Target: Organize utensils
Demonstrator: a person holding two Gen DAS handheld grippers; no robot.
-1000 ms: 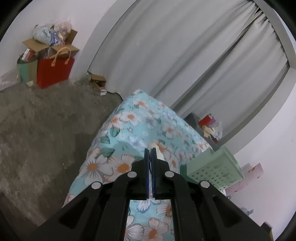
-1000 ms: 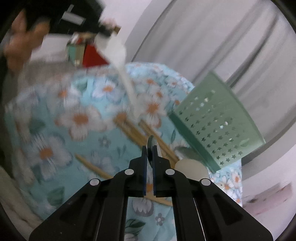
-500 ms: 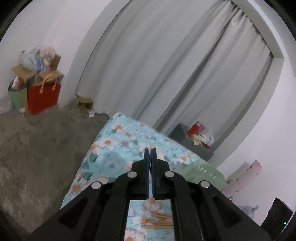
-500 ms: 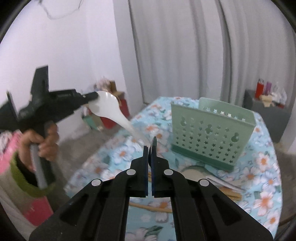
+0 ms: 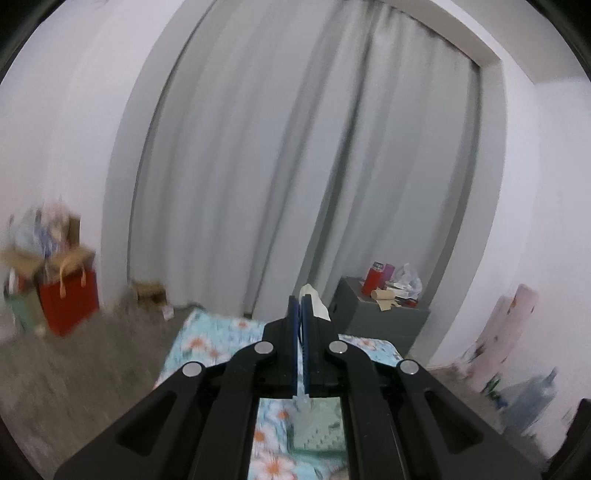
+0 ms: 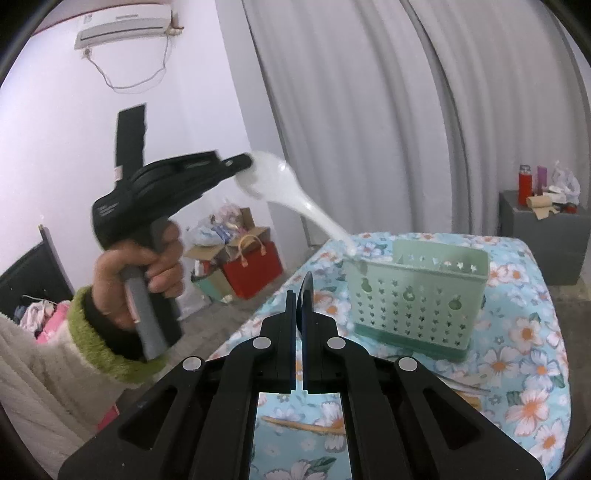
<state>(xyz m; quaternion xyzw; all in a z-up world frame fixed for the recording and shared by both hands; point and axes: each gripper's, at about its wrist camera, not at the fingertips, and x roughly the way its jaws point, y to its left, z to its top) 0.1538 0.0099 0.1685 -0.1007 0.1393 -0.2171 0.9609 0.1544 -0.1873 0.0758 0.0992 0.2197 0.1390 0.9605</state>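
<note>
Pale grey curtains (image 6: 388, 122) hang in long folds across the back of the room, framed by white walls (image 6: 207, 92). An air conditioner (image 6: 123, 26) sits high on the wall, a cable drooping below it. In the corner, a red bag (image 6: 253, 269) stands among cardboard boxes (image 5: 22, 258) on the grey floor (image 5: 85, 365). To the right, a dark grey cabinet (image 6: 543, 236) carries red and purple bottles. Soft, even daylight.
</note>
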